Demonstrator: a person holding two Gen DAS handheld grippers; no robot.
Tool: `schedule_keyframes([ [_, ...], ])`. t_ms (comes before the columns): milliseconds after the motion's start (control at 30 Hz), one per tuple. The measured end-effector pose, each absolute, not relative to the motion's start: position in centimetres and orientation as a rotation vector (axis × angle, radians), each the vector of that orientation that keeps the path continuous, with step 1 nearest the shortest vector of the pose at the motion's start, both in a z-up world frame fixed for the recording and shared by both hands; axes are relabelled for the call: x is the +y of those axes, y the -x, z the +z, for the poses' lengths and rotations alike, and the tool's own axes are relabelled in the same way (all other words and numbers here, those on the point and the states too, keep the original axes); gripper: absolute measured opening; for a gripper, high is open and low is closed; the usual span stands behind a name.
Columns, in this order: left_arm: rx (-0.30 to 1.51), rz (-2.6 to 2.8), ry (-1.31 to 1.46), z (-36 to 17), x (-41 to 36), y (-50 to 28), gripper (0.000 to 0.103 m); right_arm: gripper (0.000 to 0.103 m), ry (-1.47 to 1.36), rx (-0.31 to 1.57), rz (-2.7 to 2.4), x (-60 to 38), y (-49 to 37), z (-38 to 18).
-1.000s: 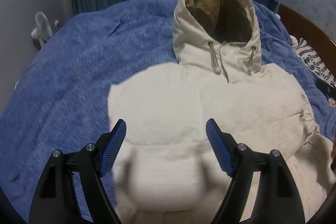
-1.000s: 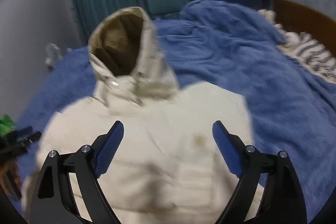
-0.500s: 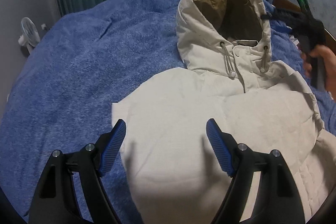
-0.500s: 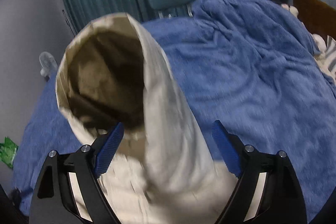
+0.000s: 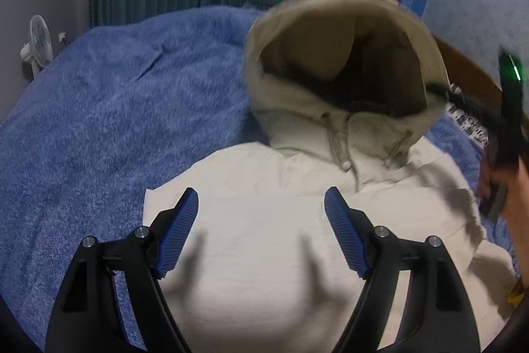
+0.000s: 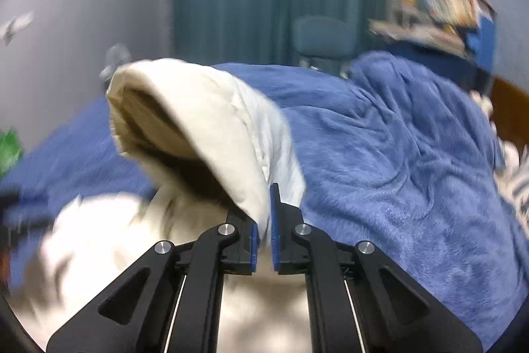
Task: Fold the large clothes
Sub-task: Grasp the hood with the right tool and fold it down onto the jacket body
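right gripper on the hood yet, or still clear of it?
Touching. The right wrist view shows the right gripper with its blue pads shut on the edge of the cream hood, fabric pinched between them with no gap.

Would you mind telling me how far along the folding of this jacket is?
Early to midway. Done: the cream jacket lies flat on the blue blanket, and its left side already looks folded in. In hand: the right gripper is shut on the edge of the hood, lifting it. The left gripper hovers open over the body. Left: fold the hood down, then fold the body.
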State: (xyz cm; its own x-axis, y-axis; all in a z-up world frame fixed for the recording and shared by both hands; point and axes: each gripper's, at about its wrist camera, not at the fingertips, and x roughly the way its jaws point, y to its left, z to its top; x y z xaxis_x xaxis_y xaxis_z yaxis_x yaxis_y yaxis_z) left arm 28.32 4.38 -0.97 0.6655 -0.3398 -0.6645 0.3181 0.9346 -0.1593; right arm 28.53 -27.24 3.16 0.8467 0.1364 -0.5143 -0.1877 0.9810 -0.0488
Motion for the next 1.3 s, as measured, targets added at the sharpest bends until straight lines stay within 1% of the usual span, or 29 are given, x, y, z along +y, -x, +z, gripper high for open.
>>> schedule_keyframes([
  [100, 0.713, -0.388, 0.023, 0.6, 4.2, -27.0, 0.074, 0.006, 0.177, 0.546, 0.256, -26.0, -24.2, 2.1],
  [200, 0.664, -0.426, 0.001, 2.1, 3.1, -25.9, 0.074, 0.006, 0.229, 0.622, 0.338, -24.8, -21.9, -0.1],
  [300, 0.658, -0.48, -0.031, 2.5, 0.4, -26.2, 0.074, 0.006, 0.291, 0.681, 0.338, -23.9, -22.1, -1.9],
  [367, 0.677, -0.499, -0.043, 1.9, -1.4, -27.0, 0.074, 0.008, 0.261, 0.72, 0.369, -23.8, -22.7, -2.8],
  [433, 0.719, -0.53, -0.026, 0.5, -3.0, -28.7, 0.067, 0.01, 0.249, 0.72, 0.395, -23.6, -23.0, -3.3],
  [500, 0.783, -0.505, -0.062, -1.5, -4.0, -30.6, 0.056, 0.016, 0.25, 0.713, 0.394, -23.6, -23.0, -3.4],
  [533, 0.826, -0.475, -0.086, -2.9, -4.2, -31.6, 0.052, 0.019, 0.24, 0.718, 0.395, -23.6, -23.0, -3.3],
  [567, 0.851, -0.461, -0.098, -3.7, -4.1, -32.1, 0.049, 0.029, 0.225, 0.723, 0.41, -23.7, -22.8, -3.0],
  [600, 0.88, -0.429, -0.123, -4.9, -3.9, -32.8, 0.049, 0.036, 0.212, 0.724, 0.428, -23.8, -22.6, -2.8],
  [633, 0.884, -0.391, -0.154, -5.7, -3.6, -33.2, 0.049, 0.054, 0.188, 0.713, 0.459, -24.1, -22.1, -2.2],
  [667, 0.882, -0.364, -0.182, -6.2, -3.4, -33.2, 0.05, 0.062, 0.171, 0.699, 0.478, -24.3, -21.7, -1.8],
  [767, 0.887, -0.373, -0.159, -6.9, -2.2, -33.5, 0.051, 0.061, 0.089, 0.673, 0.519, -25.3, -21.7, -0.5],
  [867, 0.88, -0.369, -0.166, -7.1, -1.9, -33.3, 0.051, 0.06, 0.016, 0.702, 0.452, -26.0, -23.9, -0.6],
  [900, 0.879, -0.367, -0.172, -7.2, -1.9, -33.2, 0.051, 0.06, 0.026, 0.726, 0.426, -25.9, -24.6, -1.0],
  [967, 0.88, -0.369, -0.177, -7.3, -1.8, -33.0, 0.051, 0.058, 0.072, 0.856, 0.347, -25.4, -27.1, -3.4],
  [1067, 0.888, -0.373, -0.178, -7.7, -1.6, -32.9, 0.051, 0.06, 0.009, 0.961, 0.318, -25.8, -29.0, -6.5],
  [1200, 0.888, -0.365, -0.177, -8.2, -1.5, -32.8, 0.051, 0.061, -0.026, 0.975, 0.31, -26.0, -29.3, -7.8],
  [1300, 0.857, -0.35, -0.192, -7.6, -1.8, -31.8, 0.051, 0.061, -0.047, 0.927, 0.293, -26.3, -28.1, -6.5],
])
